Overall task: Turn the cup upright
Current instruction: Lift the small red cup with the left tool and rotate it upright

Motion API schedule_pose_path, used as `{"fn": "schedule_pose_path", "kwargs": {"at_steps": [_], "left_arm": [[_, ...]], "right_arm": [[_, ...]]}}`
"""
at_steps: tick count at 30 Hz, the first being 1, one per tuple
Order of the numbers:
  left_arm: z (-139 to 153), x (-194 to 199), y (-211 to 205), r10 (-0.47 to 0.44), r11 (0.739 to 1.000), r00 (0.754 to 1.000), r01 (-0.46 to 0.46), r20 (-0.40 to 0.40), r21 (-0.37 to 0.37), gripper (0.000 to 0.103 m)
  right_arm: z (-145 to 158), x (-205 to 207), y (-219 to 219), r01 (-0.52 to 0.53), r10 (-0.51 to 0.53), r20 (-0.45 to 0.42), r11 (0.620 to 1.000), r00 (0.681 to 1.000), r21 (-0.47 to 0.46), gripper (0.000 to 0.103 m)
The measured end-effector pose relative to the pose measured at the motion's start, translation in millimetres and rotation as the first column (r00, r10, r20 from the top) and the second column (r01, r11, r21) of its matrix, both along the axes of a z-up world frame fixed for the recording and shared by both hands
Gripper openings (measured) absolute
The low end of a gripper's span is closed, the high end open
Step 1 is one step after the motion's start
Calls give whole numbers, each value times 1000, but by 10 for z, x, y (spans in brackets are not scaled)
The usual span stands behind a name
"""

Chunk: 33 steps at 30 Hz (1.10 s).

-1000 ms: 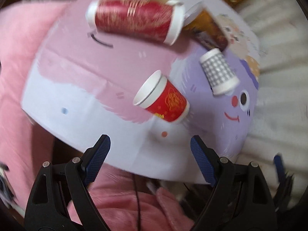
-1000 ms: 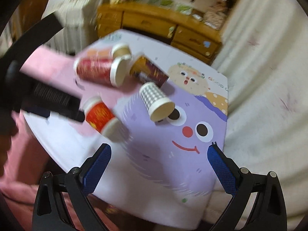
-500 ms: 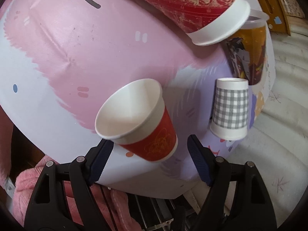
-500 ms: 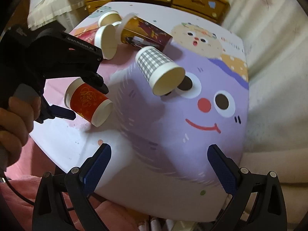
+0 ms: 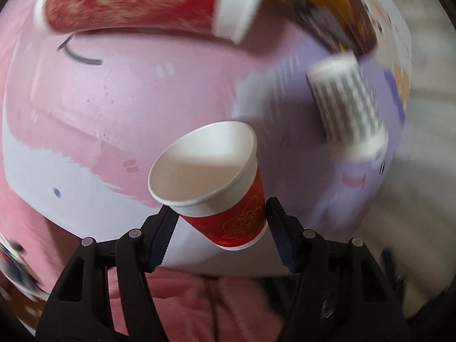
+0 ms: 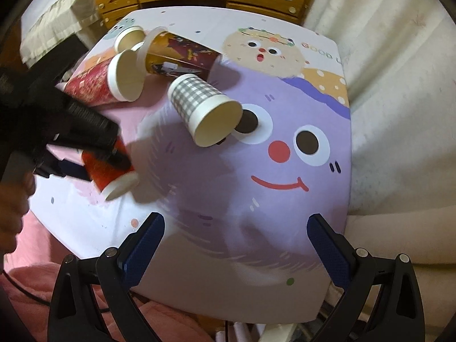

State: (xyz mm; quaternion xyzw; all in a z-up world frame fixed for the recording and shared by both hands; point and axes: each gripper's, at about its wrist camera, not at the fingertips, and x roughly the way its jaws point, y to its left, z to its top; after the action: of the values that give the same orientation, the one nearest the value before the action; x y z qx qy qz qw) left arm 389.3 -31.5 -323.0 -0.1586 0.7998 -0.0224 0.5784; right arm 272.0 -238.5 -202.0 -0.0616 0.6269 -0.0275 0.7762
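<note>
Two pads of my left claw point(image 5: 221, 235) pinch the small red cup point(image 5: 225, 199) low; thin paper crushes easily. Right claw point(image 6: 235, 245) gapes idle.

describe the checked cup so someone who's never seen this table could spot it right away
Find the cartoon table top with the big purple smiling face. The checked cup lies on its side at that face's left eye, open mouth toward the camera. Its neighbours are red or orange-brown; it alone has a grey-and-white check with a plain white rim band.
</note>
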Motion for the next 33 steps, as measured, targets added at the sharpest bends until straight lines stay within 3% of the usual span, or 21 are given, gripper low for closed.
{"fn": "schedule_pose_path", "kwargs": {"at_steps": [1,2,5,8,10,15,18,21,25,28,33], "left_arm": [[-20,-9,-14,-64,998,998,65,-22,6,60],[15,-54,-75,-49,996,997,53,-56,76,60],[-6,-100,-103,-211,968,974,220,-81,125,60],[-37,-165,-207,-354,923,930,365,-97,126,60],[-25,-255,-267,-453,881,887,461,-89,104,60],[-38,-589,-479,-610,783,791,612,-54,115,60],[-102,-804,-480,-659,743,749,662,-67,100,61],[-241,-901,-503,-646,756,760,650,-68,81,61],[-363,-945,-449,-621,779,781,624,-62,57,64],[-365,-980,-320,-604,795,795,606,-56,30,78],[-335,-1059,-148,-608,794,793,607,-42,-21,81]], "right_arm": [[9,-8,-20,25,-25,-6,1000,1000,3,102],[14,-11,-43,39,-39,-7,999,999,7,102],[39,-75,-129,104,-103,-15,993,995,57,102],[37,-186,-219,191,-187,-40,970,982,151,102],[0,-258,-286,241,-231,-69,947,970,211,102],[-107,-468,-454,342,-316,-131,874,940,346,102],[-152,-546,-500,380,-346,-157,836,925,396,102],[-227,-581,-496,413,-361,-201,800,911,434,102],[-267,-606,-488,420,-358,-220,788,908,451,102],[-221,-585,-467,405,-349,-205,792,915,458,102],[-181,-462,-460,397,-329,-223,771,918,498,102]]}}
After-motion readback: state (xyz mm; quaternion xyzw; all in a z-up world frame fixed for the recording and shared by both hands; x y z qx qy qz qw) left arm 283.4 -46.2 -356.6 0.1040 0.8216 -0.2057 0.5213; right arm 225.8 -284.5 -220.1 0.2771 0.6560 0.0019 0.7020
